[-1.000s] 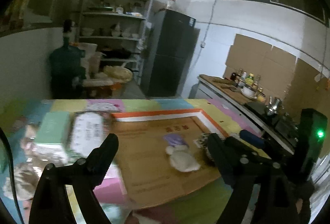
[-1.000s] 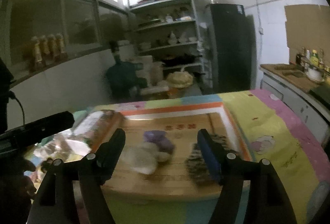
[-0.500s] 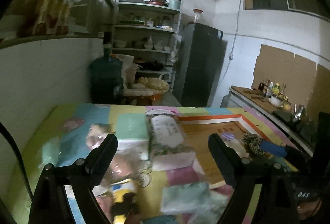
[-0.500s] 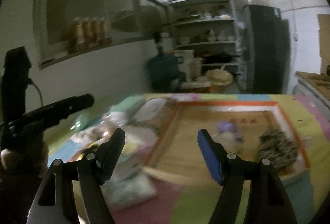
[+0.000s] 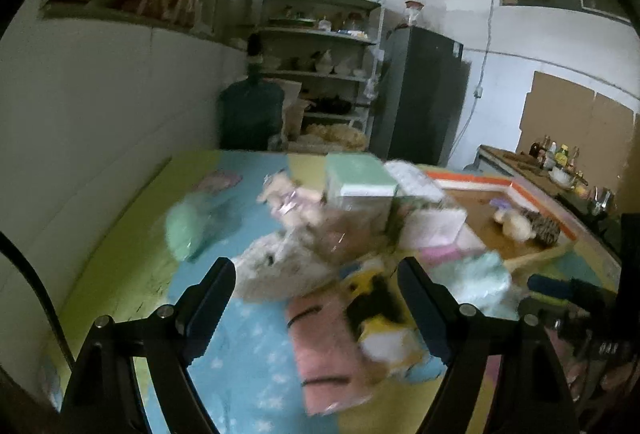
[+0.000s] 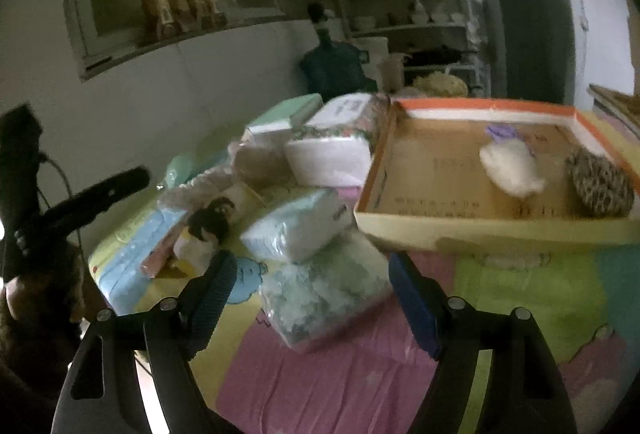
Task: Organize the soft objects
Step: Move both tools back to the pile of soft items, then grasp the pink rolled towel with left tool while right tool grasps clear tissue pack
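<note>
Lying in a loose heap on the colourful patchwork play mat [image 6: 328, 386] are the soft things: a clear plastic bag of pale green fluff [image 6: 324, 298] nearest the right gripper [image 6: 314, 298], a light blue wrapped tissue pack [image 6: 296, 226] just behind it, and a white wrapped pack [image 6: 328, 158] farther back. To the left of these sit a small dark-headed plush toy [image 6: 208, 226] and a flat pink pack [image 6: 160, 254]. In the left wrist view, the heap is blurred; a grey fuzzy plush [image 5: 280, 266] and a folded pink cloth [image 5: 324, 350] lie closest to the left gripper [image 5: 316, 306].

Right of the heap is a shallow cardboard tray with an orange rim [image 6: 480, 230], holding a white fluffy lump [image 6: 512, 170], a brown speckled soft ball [image 6: 600, 186] and a small purple piece [image 6: 502, 132].

Both grippers stand wide apart and grip nothing; the left jaws are closing slightly, the right jaws opening, with the green fluff bag in the gap ahead of the right pads.
</note>
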`<state>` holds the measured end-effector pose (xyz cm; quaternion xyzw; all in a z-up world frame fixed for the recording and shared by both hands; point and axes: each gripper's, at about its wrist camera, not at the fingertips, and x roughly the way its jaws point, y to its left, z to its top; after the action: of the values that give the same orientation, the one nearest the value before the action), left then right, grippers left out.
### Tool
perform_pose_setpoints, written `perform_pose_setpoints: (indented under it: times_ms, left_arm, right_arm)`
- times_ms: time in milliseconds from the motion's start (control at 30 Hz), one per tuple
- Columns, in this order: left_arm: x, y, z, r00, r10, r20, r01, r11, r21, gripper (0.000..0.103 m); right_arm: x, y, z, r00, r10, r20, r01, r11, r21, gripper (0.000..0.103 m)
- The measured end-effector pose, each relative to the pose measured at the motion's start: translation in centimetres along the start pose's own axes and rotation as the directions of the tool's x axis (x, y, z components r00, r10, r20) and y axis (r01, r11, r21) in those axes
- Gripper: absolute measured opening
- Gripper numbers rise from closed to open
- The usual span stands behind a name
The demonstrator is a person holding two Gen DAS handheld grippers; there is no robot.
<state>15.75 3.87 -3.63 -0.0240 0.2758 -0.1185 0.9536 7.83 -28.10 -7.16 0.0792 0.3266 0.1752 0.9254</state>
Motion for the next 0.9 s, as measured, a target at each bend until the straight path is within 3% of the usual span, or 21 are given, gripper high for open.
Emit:
perform_pose_setpoints:
  times_ms: [167,333,467,633,667,700,733,900]
  left_arm:
    - [0.7,1.1,-2.2,0.998,-0.009,-0.056,0.007,0.999,-0.034,0.083]
    - [2.7,1.3,-3.6,0.991,0.016,-0.13,-0.021,0.999,-0.034,0.065]
    - [3.7,1.5,-4.2,0.988,0.005,-0.154,-0.015,0.998,-0.067,0.064]
    - [4.4,1.0,-4.1,0.988,0.025,-0.149,-0.031,0.999,-0.036,0.062]
    - [4.4,1.0,-4.1,0.989,0.02,-0.145,-0.026,0.999,-0.041,0.052]
    - [4.3,1.2,-4.1,0.99,0.013,-0.139,-0.02,0.998,-0.052,0.032]
    - [4.3,1.4,-4.1,0.99,0.001,-0.142,-0.01,0.998,-0.064,0.022]
    - [3.3,1.7,-4.1,0.995,-0.003,-0.098,-0.004,0.997,-0.073,0.019]
  right_arm:
    - [0.0,-0.3,-0.7,1.0,-0.027,0.001,0.027,0.999,0.034,0.079]
    - [0.3,0.5,-0.8,0.999,-0.038,-0.013,0.038,0.999,0.016,0.08]
    - [0.3,0.8,-0.7,0.999,-0.038,-0.013,0.038,0.999,0.003,0.08]
    - [0.2,0.9,-0.7,0.999,-0.041,-0.012,0.041,0.999,0.001,0.08]
    - [0.3,1.0,-0.6,0.999,-0.042,-0.009,0.042,0.999,-0.001,0.08]
    - [0.1,1.1,-0.6,0.999,-0.042,-0.005,0.042,0.999,-0.007,0.08]
    - [0.1,1.2,-0.6,0.999,-0.043,0.0,0.043,0.999,-0.011,0.08]
    - [0.0,1.5,0.4,1.0,-0.014,0.024,0.014,1.0,-0.014,0.08]
